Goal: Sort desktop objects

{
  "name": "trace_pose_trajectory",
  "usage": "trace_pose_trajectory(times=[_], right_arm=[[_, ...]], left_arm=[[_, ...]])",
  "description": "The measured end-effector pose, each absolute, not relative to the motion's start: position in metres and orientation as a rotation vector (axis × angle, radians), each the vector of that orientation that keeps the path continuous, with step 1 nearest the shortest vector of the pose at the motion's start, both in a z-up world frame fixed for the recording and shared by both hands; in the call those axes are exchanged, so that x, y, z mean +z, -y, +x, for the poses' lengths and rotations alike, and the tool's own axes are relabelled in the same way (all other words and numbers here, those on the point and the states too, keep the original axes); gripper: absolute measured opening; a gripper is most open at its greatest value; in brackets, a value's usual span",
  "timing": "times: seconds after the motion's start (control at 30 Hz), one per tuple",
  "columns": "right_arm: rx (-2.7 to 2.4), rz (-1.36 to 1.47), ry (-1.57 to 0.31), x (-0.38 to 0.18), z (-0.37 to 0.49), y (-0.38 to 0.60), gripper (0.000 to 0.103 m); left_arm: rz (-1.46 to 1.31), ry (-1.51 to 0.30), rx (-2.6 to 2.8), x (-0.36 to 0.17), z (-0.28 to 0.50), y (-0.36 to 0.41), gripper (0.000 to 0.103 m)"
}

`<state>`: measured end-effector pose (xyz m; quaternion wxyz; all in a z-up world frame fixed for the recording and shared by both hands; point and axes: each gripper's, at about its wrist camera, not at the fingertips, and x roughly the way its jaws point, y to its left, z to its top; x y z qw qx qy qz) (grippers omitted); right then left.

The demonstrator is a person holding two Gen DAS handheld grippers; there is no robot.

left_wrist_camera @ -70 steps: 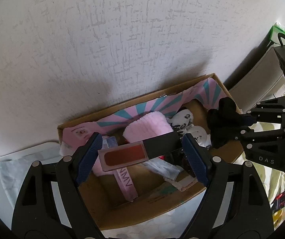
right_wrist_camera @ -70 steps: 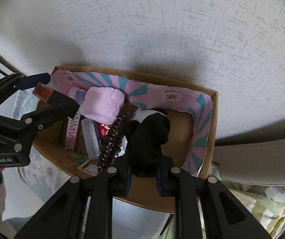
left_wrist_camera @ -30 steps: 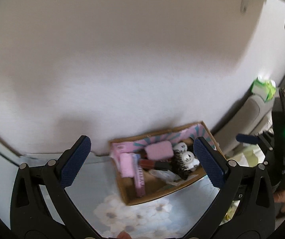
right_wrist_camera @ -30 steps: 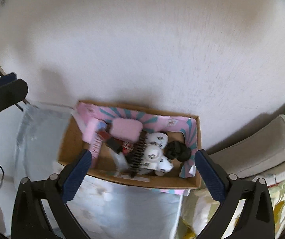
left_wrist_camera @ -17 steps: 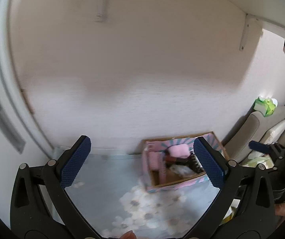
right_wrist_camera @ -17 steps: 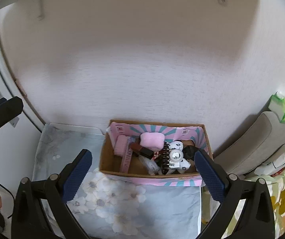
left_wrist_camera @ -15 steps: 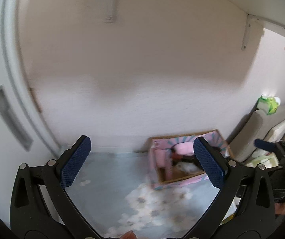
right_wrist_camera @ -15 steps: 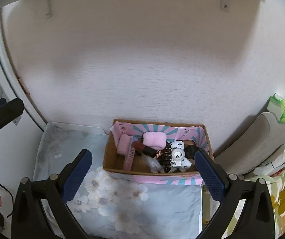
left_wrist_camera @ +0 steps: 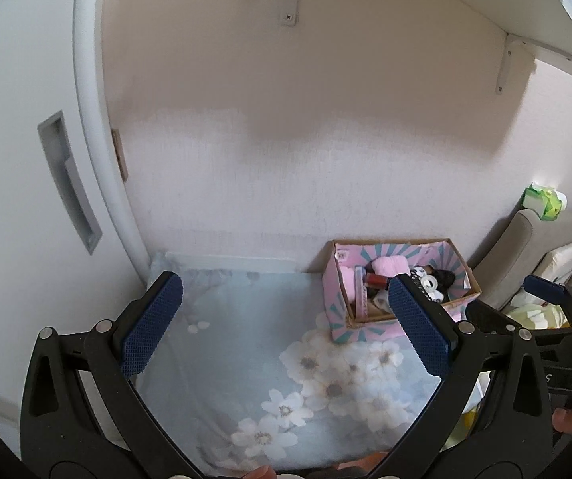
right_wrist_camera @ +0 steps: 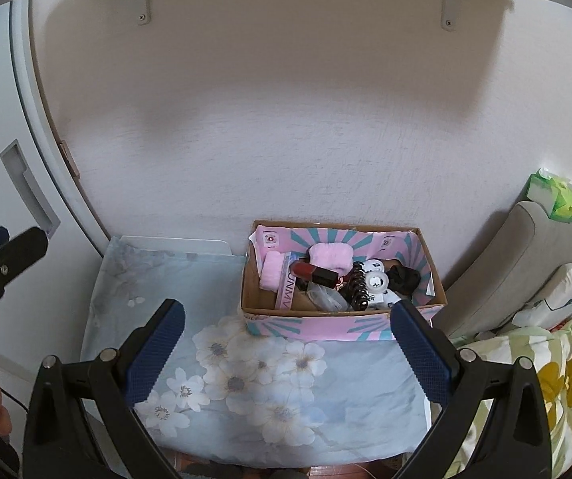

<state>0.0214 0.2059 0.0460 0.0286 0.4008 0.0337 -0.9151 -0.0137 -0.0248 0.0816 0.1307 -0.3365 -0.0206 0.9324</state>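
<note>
Both claws are spread wide with nothing in them: left gripper (left_wrist_camera: 286, 325) and right gripper (right_wrist_camera: 287, 353), each up over the floral cloth (right_wrist_camera: 270, 383). The stuff sits in the cardboard box (right_wrist_camera: 341, 321) against the wall: pink fluffy pad (right_wrist_camera: 331, 257), red lipstick (right_wrist_camera: 313, 272), spiral hair clip (right_wrist_camera: 358, 285), black scrunchie (right_wrist_camera: 403, 277).

**Box sitting at the far right of the cloth**

A cardboard box (right_wrist_camera: 341, 321) is standing on the cloth-covered table (right_wrist_camera: 246, 391), at its far right, against the wall (right_wrist_camera: 286, 139). Small objects are lying heaped inside it. A door (left_wrist_camera: 18, 199) is standing left of the table; a cushioned seat (right_wrist_camera: 525, 255) is sitting right of the box.
</note>
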Motion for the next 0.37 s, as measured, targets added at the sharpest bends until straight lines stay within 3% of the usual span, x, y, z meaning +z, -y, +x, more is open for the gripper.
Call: trace_pose_trajectory(times=[0.37], right_arm=[[-2.812, 1.252, -0.124, 0.0423, 0.0227, -0.2037, 0.103]], left_arm=[[-0.986, 0.083, 2.703, 0.0805, -0.0096, 0.0276, 0.103]])
